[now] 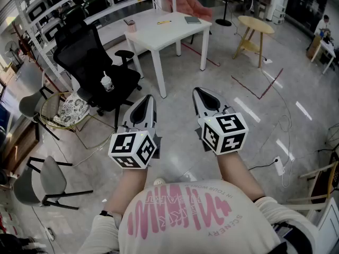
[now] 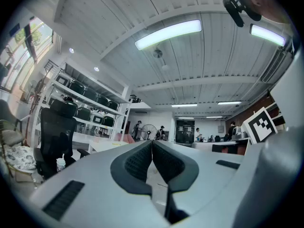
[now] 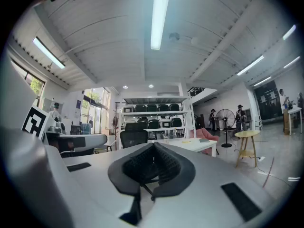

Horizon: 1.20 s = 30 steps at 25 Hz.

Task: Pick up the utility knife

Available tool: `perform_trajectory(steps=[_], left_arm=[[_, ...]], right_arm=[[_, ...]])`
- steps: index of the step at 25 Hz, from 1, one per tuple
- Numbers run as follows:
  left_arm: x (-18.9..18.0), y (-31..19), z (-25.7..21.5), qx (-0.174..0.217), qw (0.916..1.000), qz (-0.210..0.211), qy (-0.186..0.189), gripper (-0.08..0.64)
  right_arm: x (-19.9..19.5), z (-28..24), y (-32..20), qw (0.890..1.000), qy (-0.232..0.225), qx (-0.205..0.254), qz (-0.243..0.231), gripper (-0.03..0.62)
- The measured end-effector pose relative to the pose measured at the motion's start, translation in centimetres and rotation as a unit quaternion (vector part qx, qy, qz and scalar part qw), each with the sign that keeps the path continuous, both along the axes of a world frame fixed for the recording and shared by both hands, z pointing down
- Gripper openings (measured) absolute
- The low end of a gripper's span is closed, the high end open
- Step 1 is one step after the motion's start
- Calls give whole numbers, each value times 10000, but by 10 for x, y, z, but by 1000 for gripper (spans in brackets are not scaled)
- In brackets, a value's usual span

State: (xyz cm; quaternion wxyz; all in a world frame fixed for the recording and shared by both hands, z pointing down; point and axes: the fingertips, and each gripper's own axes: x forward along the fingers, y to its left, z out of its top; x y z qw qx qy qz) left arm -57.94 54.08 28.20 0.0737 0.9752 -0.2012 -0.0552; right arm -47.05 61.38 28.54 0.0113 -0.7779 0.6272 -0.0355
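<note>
A small yellow object (image 1: 163, 21), likely the utility knife, lies on the white table (image 1: 159, 36) well ahead of me. It also shows as a yellow speck (image 3: 186, 142) in the right gripper view. My left gripper (image 1: 146, 100) and right gripper (image 1: 203, 93) are held side by side at waist height, level and pointing toward the table, far short of it. The left gripper (image 2: 152, 144) has its jaws pressed together with nothing between them. The right gripper (image 3: 153, 147) is likewise shut and empty.
On the table also sit a dark notebook (image 1: 192, 19) and a pink cup (image 1: 131, 26). A black office chair (image 1: 92, 62) with a drink cup (image 1: 107, 82) stands left of the table. A round wooden side table (image 1: 256, 25) is at the right. Cables (image 1: 275, 163) cross the floor.
</note>
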Motion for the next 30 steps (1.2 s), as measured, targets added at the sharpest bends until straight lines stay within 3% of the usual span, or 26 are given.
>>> perform_trajectory(steps=[8, 12, 16, 22, 30], left_arm=[[0, -7, -5, -3, 10000, -40, 39, 25], [0, -9, 1, -73, 9999, -103, 75, 25], [7, -16, 21, -200, 9998, -72, -8, 25], [31, -39, 32, -276, 9996, -3, -75, 25], [85, -120, 46, -368, 9991, 221, -34, 25]], right_arm=[[2, -8, -5, 10000, 25, 66, 8, 12], [6, -3, -3, 9996, -154, 211, -43, 12], [17, 19, -14, 9995, -296, 71, -38, 12], [43, 31, -40, 9992, -408, 13, 12, 12], [91, 44, -112, 9989, -429, -80, 162, 12]])
